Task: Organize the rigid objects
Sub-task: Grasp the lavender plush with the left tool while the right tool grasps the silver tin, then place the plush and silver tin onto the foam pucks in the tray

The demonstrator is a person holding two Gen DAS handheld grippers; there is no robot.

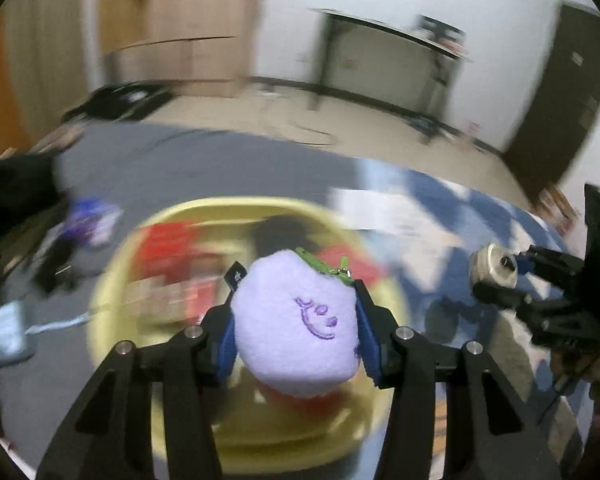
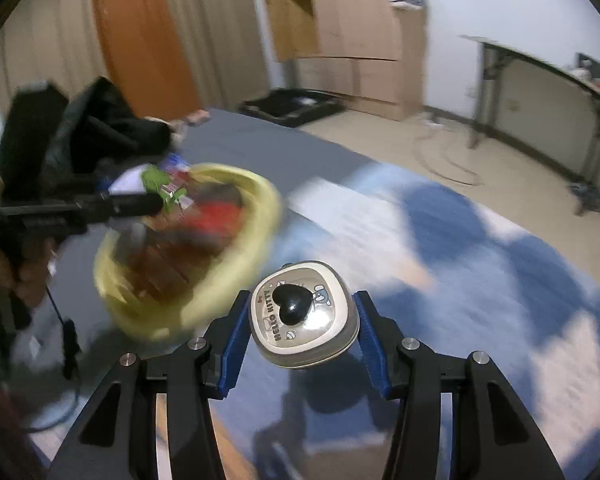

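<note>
My left gripper [image 1: 296, 314] is shut on a lilac plush pouch [image 1: 296, 320] with a stitched face and a green zip. It hangs over a yellow basin [image 1: 112, 292] that holds red and brown items, all blurred. My right gripper [image 2: 302, 314] is shut on a cream Hello Kitty case [image 2: 304, 316] with a black heart knob, above the blue and white blanket [image 2: 480, 264]. The yellow basin [image 2: 260, 200] lies to its left. In the left wrist view the right gripper [image 1: 500, 280] holds the case [image 1: 494, 270] to the basin's right. In the right wrist view the left gripper [image 2: 152, 200] hovers over the basin's far rim.
A grey sheet [image 1: 204, 168] covers the bed beyond the basin. A blue packet [image 1: 94, 220] and a pale blue object [image 1: 6, 334] lie left of the basin. A black tray [image 2: 292, 106], a wooden wardrobe [image 2: 352, 20] and a dark-framed table [image 2: 540, 92] stand past the bed.
</note>
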